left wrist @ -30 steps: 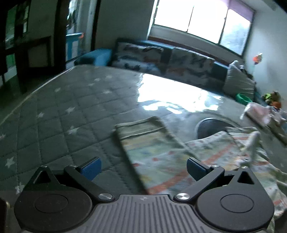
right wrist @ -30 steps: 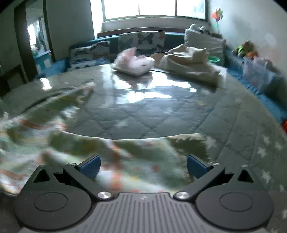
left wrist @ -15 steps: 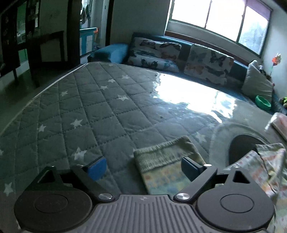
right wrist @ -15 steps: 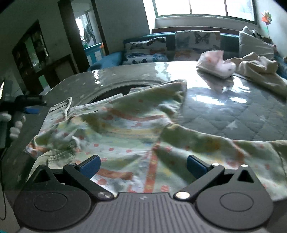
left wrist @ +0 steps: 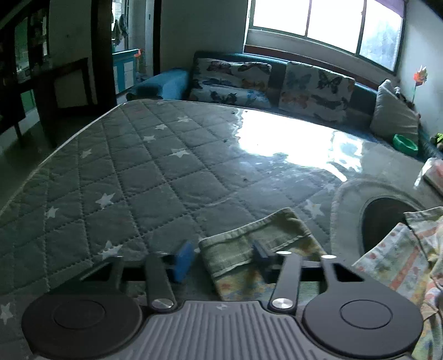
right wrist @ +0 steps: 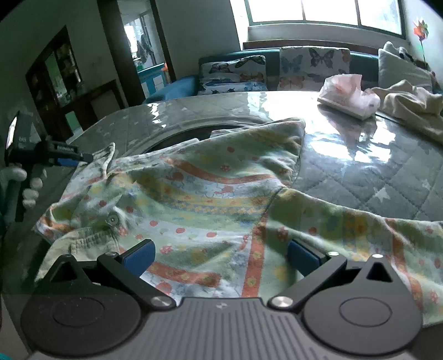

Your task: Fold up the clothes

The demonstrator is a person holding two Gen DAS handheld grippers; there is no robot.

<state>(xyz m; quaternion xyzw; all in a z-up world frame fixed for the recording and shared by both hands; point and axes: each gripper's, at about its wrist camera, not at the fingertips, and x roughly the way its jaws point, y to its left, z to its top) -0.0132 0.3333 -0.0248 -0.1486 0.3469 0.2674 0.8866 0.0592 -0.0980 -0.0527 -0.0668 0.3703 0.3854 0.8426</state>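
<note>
Patterned cotton garment (right wrist: pixel 210 193), pale green with orange stripes, small flowers and dots, is lying spread and rumpled across a grey quilted bench cover with white stars (left wrist: pixel 133 177), under a glossy clear sheet that is reflecting the window. A ribbed green cuff (left wrist: pixel 254 238) at one end of the garment is lying flat on the quilt.

Left gripper (left wrist: pixel 221 257), black with blue pads, is reaching down over that cuff. Its jaws are closing, standing partly open with the cuff's corner between them; the left pad is sitting just beside the cuff's edge and the right pad is over the fabric. Whether the pads are pressing the cloth cannot be told. In the right wrist view the same gripper (right wrist: pixel 72 162) is appearing at the garment's far left edge, held by a white-gloved hand (right wrist: pixel 26 180).

Right gripper (right wrist: pixel 221 254) is hovering low over the near middle of the garment, its jaws spread wide with fabric lying between the blue pads, gripping nothing.

Further back on the bench are sitting a crumpled pink bundle (right wrist: pixel 349 94) and a beige heap of cloth (right wrist: pixel 407 102). Butterfly-print cushions (left wrist: pixel 313 88) are lining a blue sofa (left wrist: pixel 163 85) under the bright window (left wrist: pixel 318 25).
</note>
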